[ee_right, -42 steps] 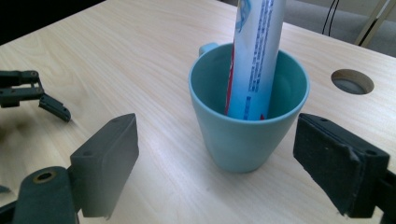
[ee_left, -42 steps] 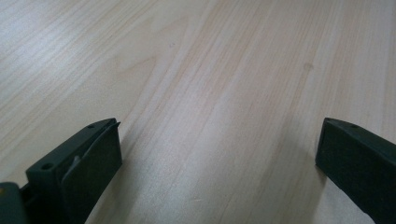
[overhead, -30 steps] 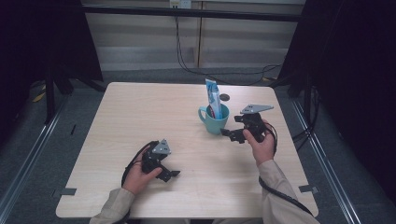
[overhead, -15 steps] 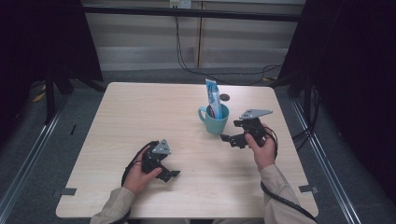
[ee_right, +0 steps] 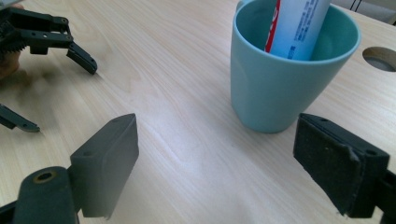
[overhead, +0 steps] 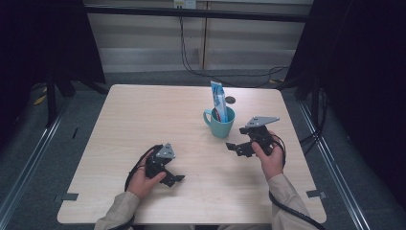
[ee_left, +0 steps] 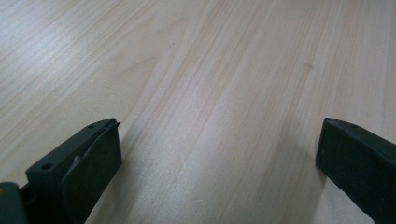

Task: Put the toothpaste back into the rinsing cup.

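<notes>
Hands sit low at the near side of the table (overhead: 143, 110), each wrapped around a gripper. The left hand (overhead: 140, 178) rests on the wood, and the left gripper (overhead: 174, 178) points right with its jaws spread wide over bare tabletop. The right hand (overhead: 270, 157) is a bit raised, and the right gripper (overhead: 233, 147) aims left, jaws wide apart and holding nothing, just beside the teal mug (overhead: 221, 122). A blue and white tube (overhead: 218, 98) stands upright inside the mug, which sits right of the table's middle.
</notes>
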`<action>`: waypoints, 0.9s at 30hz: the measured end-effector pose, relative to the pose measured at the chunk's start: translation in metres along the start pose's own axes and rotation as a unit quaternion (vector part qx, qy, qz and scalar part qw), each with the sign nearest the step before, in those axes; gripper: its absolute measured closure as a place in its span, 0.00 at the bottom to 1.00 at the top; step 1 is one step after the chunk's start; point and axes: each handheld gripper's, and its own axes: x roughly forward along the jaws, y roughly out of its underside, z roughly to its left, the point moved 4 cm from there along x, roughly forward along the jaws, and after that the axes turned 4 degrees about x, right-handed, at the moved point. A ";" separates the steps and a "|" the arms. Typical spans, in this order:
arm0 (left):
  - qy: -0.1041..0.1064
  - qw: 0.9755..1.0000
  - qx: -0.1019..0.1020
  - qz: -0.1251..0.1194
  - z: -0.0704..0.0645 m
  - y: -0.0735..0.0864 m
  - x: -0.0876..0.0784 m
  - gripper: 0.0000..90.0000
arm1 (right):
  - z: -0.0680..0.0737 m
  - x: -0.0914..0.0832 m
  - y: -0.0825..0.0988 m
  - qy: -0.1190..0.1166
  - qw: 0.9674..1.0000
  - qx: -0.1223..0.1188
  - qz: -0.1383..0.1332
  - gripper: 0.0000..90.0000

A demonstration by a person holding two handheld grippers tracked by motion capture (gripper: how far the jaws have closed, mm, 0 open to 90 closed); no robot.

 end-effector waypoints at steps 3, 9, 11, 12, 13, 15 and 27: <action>0.000 1.000 0.000 0.000 0.000 0.000 0.000 0.00 | 0.000 -0.001 0.002 0.000 1.000 0.001 -0.001 0.15; 0.000 1.000 -0.001 -0.001 0.000 0.000 0.000 0.00 | 0.001 -0.003 0.006 0.001 1.000 0.001 0.001 0.15; 0.000 1.000 0.000 0.000 0.000 0.000 0.000 0.00 | 0.001 -0.003 0.009 0.004 1.000 -0.003 0.006 0.15; 0.000 1.000 0.000 0.000 0.000 0.000 0.000 0.00 | 0.001 -0.004 0.010 0.002 1.000 -0.002 0.007 0.15; 0.000 1.000 -0.001 -0.001 0.000 0.000 0.000 0.00 | 0.001 -0.005 0.012 0.001 1.000 -0.001 0.005 0.15; 0.000 1.000 0.000 0.000 0.000 0.000 0.000 0.00 | 0.001 -0.005 0.016 0.000 1.000 0.002 0.006 0.15; 0.000 1.000 -0.001 -0.001 0.000 0.000 0.000 0.00 | -0.002 -0.010 0.046 0.004 1.000 0.007 0.020 0.15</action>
